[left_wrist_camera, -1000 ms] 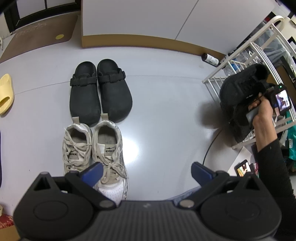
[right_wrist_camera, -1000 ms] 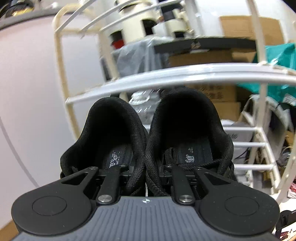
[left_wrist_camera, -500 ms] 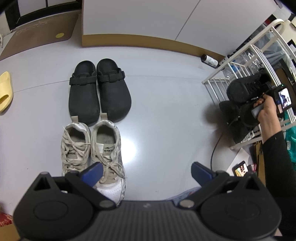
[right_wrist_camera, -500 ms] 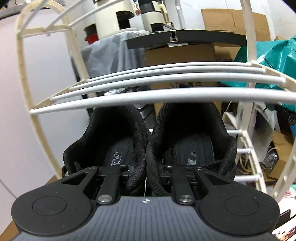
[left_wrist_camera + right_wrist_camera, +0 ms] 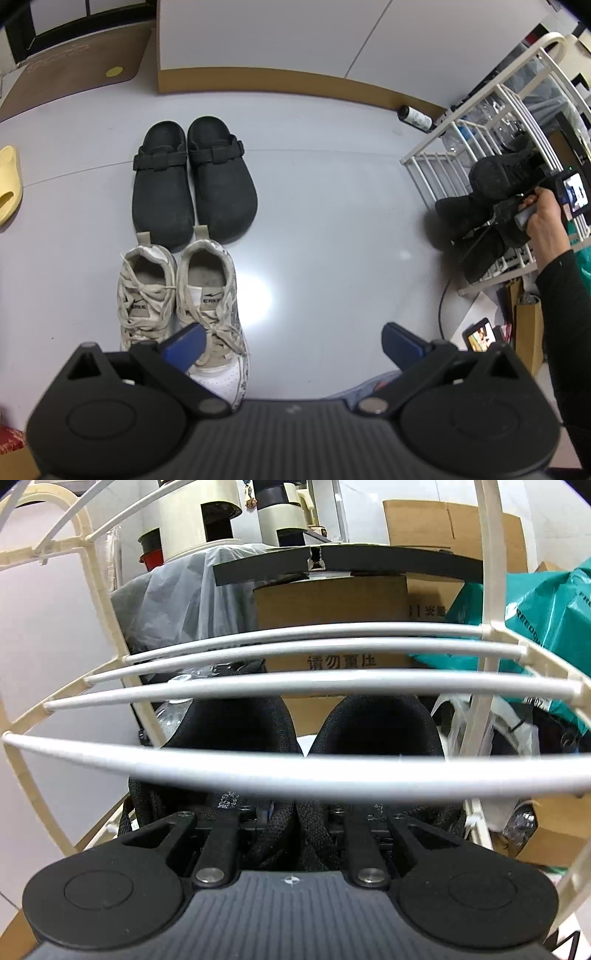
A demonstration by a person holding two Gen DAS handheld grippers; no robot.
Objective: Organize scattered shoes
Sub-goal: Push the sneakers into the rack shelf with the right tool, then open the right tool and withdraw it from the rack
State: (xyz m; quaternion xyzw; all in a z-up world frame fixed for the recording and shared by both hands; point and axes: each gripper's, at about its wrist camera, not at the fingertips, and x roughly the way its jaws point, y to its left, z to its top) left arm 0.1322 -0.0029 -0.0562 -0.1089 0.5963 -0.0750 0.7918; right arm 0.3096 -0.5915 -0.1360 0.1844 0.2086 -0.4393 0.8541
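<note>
Item: black sneakers [image 5: 295, 734], pair, pinched together at inner collars by right gripper [image 5: 291, 823], fingers clamping narrow; pair sitting partly inside white wire rack [image 5: 280, 679], under tier rail

Left gripper [image 5: 291, 341]: fingers spreading wide, holding nothing, hovering over white sneakers [image 5: 181, 291] on floor [image 5: 332, 221], black clogs [image 5: 192, 177] just beyond

Risks, judged: heels catching on rail; one shoe slipping from shared pinch; light rack shifting if pushed

Writing: "ERKE" on white sneaker tongues; "请勿重压" on cardboard box [image 5: 332, 605]; teal bag [image 5: 546, 605] print only partly showing
</note>
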